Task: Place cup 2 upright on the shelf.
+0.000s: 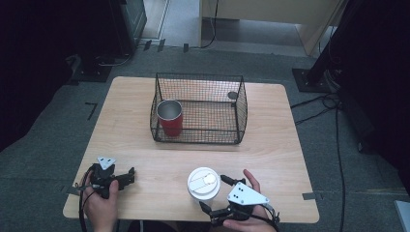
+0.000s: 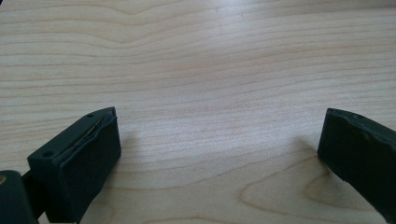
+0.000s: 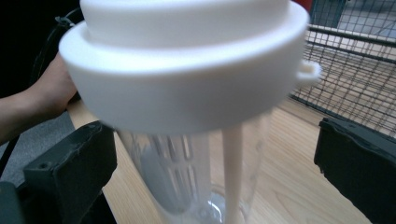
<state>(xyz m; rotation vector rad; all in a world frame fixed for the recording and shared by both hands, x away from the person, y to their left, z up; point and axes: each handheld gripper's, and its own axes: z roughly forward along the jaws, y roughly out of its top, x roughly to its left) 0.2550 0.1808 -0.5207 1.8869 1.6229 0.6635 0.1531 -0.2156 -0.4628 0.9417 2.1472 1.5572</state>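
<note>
Progress appears early: the right gripper (image 1: 215,194) has its jaws spread wide on either side of a clear tumbler (image 1: 203,184) near the front edge of the table (image 1: 270,145), but no contact is visible, so the grasp is judged not yet made. In the right gripper view the tumbler (image 3: 196,140) stands upright between the two black jaws with a gap on each side; its white lid (image 3: 187,60) is seated on top, with a small tab at the rim. The transparent wall shows a slotted insert inside and no evident liquid; whether anything else is in it cannot be told.

The left gripper (image 1: 126,178) rests low at the front left corner of the table, well apart from the tumbler, jaws open. The left gripper view shows bare wood grain between its jaws and nothing held.

A wire basket (image 1: 241,106) stands at the middle back of the table. It holds a red cup (image 1: 170,118), upright in the left front corner, with a metallic inner wall and nothing evident inside. The rest of the basket floor appears free.

Remaining, by judgement: closing on the tumbler, lifting it, and probably placing it in the basket beside the red cup.
</note>
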